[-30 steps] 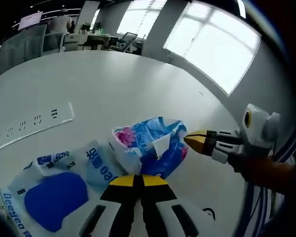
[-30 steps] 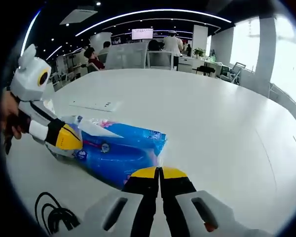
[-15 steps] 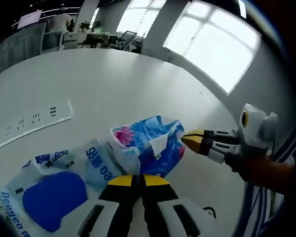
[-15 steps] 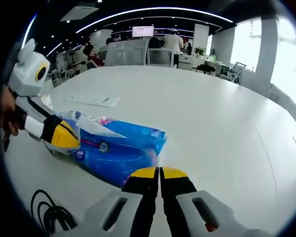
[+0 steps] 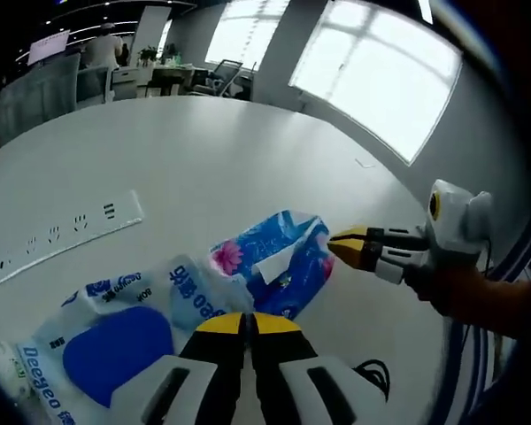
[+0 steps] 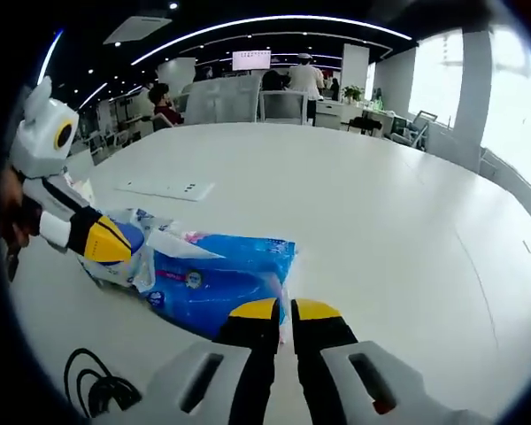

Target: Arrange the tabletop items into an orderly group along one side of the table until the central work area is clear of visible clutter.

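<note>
A blue flowered tissue pack [image 5: 283, 257] lies on the white table [image 5: 203, 150], with a white and blue tissue pack [image 5: 115, 341] against its left end. My left gripper [image 5: 246, 320] is shut, its yellow tips over the seam between the two packs; I cannot tell whether wrapper is pinched. The right gripper [image 5: 338, 242] comes in from the right, its tips just beside the blue pack's corner. In the right gripper view my right gripper [image 6: 285, 310] stands a little open at the blue pack's [image 6: 221, 274] near corner, and the left gripper [image 6: 115, 248] touches the white pack [image 6: 128, 261].
A white power strip [image 5: 66, 239] is set flat into the table, also seen as the strip [image 6: 164, 189] beyond the packs. A black cable [image 6: 93, 385] curls at the near edge. Chairs and people stand past the far side. The table's right half is bare.
My right gripper's jaws have parted slightly; they were closed before. Both views have shifted a little with the hands. The packs lie where they were.
</note>
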